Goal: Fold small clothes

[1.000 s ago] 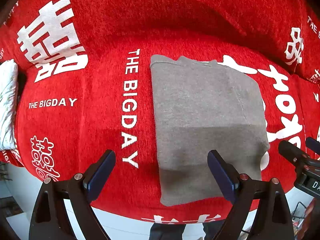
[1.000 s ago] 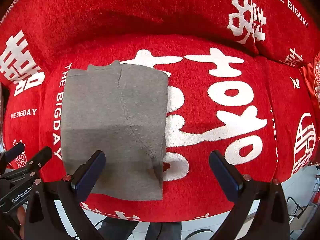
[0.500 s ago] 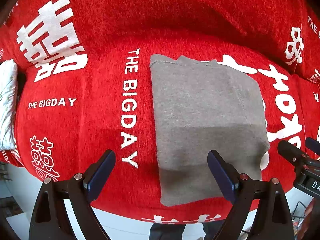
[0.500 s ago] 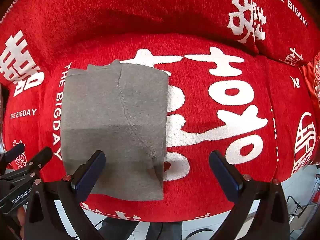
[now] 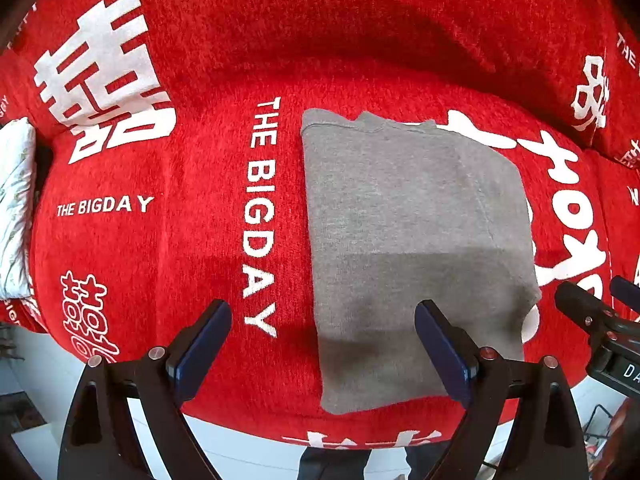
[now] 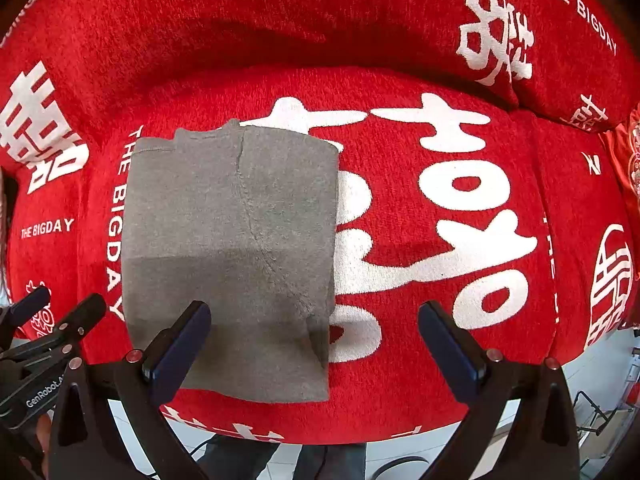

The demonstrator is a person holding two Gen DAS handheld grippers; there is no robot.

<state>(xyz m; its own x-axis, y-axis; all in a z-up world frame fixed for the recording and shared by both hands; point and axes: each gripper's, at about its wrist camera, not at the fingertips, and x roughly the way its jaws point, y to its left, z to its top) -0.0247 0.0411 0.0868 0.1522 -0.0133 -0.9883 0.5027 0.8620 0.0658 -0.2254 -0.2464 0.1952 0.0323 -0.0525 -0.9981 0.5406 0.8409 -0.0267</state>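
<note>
Between both claws: folded garment [image 5: 416,248].

Each claw [image 5: 322,354] [image 6: 314,354] is built of black struts fitted with dark blue finger pads [image 5: 202,348] and silver screws [image 5: 157,352]; "GenRobot" lettering [image 6: 42,392] is printed in white.

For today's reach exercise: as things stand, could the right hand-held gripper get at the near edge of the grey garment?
Probably yes. The right hand-held gripper is open, empty, and the grey garment lies flat on the red cover with nothing between.
</note>
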